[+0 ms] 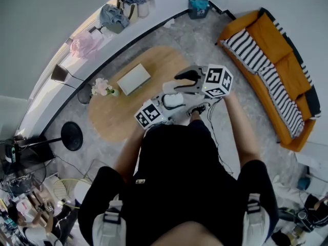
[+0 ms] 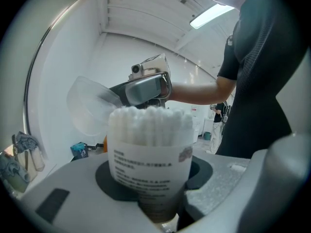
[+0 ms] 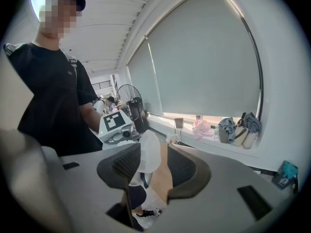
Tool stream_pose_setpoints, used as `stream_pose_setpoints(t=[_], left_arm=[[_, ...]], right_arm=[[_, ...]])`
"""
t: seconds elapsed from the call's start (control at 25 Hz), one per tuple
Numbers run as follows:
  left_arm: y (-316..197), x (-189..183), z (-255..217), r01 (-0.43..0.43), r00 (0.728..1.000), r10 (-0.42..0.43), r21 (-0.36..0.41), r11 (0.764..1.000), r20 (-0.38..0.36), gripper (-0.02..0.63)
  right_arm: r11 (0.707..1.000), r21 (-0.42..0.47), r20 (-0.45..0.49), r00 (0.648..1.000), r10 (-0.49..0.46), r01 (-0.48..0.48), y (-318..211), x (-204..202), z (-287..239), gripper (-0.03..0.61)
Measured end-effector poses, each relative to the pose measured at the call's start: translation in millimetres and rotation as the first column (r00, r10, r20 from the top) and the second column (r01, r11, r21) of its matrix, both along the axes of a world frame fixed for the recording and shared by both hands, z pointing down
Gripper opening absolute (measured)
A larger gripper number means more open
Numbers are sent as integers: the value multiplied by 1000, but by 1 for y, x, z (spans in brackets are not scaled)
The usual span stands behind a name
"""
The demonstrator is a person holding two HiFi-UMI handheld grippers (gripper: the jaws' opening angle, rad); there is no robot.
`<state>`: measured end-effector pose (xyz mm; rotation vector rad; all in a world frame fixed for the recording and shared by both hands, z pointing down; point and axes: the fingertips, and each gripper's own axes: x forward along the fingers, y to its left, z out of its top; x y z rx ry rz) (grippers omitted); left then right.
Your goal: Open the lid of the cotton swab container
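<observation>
My left gripper (image 2: 151, 176) is shut on the cotton swab container (image 2: 148, 166), a white labelled tub standing upright between the jaws. Its top is uncovered and the packed swab tips (image 2: 150, 120) show. The clear lid (image 2: 90, 106) hangs off the tub, up and to its left, held at the tip of my right gripper (image 2: 127, 93). In the right gripper view the translucent lid (image 3: 148, 152) sits between the jaws of the right gripper (image 3: 154, 165), against the left pad. The head view shows both grippers (image 1: 165, 105) (image 1: 192, 81) close together above the table.
Below the grippers is an oval wooden table (image 1: 115, 117) with a white box (image 1: 134, 78) and a flower vase (image 1: 102, 87). An orange sofa (image 1: 279, 60) with a striped throw lines the right. A black round stand (image 1: 72, 136) sits to the left. Bags rest on the window sill (image 3: 233, 127).
</observation>
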<state>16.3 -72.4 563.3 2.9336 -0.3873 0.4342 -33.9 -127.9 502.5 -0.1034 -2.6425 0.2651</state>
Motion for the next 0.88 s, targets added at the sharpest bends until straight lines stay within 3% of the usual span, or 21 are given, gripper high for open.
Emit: stream_pose_setpoints(t=[0.2, 0.4, 0.48, 0.68, 0.88], left_arm=[[-3, -9, 1, 26, 1000, -26, 4, 1000, 1, 189], [-5, -18, -2, 47, 999, -47, 6, 999, -5, 189], [-6, -19, -5, 52, 999, -52, 9, 999, -13, 189], [-8, -24, -8, 71, 997, -71, 12, 997, -17, 189], [-9, -26, -10, 83, 996, -83, 12, 997, -16, 189]], right_arm=[[997, 38, 79, 995, 63, -66, -2, 2, -5, 135], [982, 82, 134, 978, 158, -170, 0, 12, -6, 20], [975, 97, 155, 971, 184, -200, 1, 18, -3, 1], [951, 97, 178, 945, 274, -294, 4, 32, 9, -5], [947, 91, 185, 940, 288, -308, 12, 40, 18, -5]])
